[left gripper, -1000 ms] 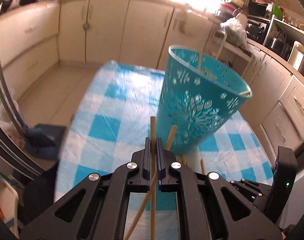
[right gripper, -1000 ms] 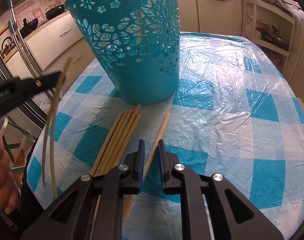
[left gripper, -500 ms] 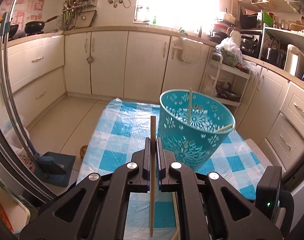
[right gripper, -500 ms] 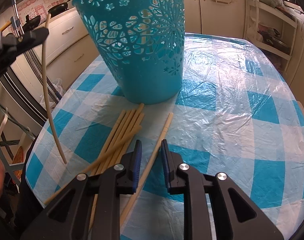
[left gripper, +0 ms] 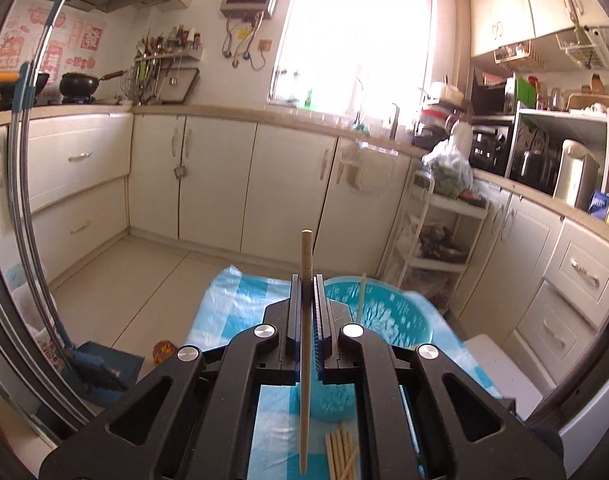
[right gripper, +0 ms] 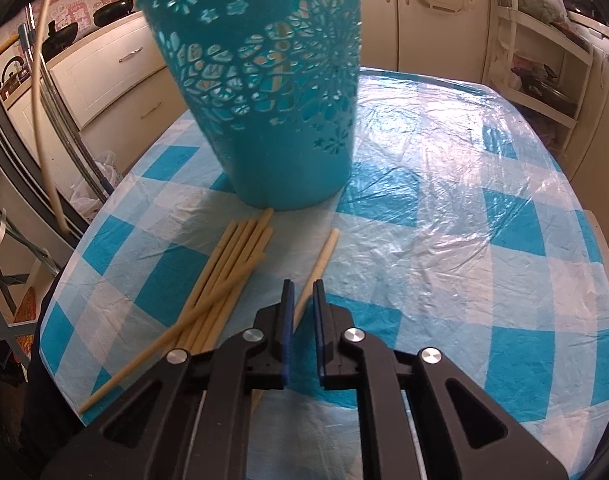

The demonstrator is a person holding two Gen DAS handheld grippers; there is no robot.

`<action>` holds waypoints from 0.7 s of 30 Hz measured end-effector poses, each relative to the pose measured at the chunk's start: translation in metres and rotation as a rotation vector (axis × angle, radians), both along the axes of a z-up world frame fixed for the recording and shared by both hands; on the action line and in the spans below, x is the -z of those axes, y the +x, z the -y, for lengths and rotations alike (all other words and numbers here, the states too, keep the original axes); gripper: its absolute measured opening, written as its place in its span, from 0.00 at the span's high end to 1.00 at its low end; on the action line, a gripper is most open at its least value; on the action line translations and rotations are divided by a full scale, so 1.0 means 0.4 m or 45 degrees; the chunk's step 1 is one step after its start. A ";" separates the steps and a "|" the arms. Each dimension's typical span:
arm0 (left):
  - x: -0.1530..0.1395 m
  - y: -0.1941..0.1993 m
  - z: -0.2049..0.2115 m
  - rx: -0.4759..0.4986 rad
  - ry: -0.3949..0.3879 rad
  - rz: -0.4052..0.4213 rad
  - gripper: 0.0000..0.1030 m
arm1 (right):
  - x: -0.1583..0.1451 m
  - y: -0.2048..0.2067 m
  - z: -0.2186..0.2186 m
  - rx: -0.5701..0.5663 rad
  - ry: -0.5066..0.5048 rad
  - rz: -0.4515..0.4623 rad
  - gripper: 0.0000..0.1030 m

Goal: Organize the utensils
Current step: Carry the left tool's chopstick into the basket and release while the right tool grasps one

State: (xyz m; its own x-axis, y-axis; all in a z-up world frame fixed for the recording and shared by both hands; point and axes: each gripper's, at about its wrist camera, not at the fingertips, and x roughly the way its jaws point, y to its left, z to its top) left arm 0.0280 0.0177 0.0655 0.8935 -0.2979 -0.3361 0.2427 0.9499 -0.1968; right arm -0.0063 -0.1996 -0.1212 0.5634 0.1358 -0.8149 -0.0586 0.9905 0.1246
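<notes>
One chopstick lifted, the rest lying on the table by the basket.

The left gripper (left gripper: 306,280) clamps a single chopstick (left gripper: 305,320) upright between its pads, above the table's near edge. The right gripper (right gripper: 302,292) hangs low over a lone chopstick (right gripper: 319,260), its jaws closing, narrow, a slim gap showing. Beside it lies a loose bundle of chopsticks (right gripper: 224,276) on the checked tablecloth (right gripper: 444,208). Beyond stands the teal basket (right gripper: 264,92), chopsticks inside.
</notes>
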 end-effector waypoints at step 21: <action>-0.169 0.164 0.114 -0.063 -0.130 0.260 0.95 | 0.022 -0.009 0.114 0.115 0.320 0.045 0.95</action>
State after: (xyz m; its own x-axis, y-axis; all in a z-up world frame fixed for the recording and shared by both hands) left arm 0.0935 -0.0281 0.1331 0.9542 -0.2752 -0.1173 0.2409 0.9394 -0.2440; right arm -0.0100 -0.2451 -0.1301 0.6097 0.2798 -0.7416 0.0197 0.9300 0.3670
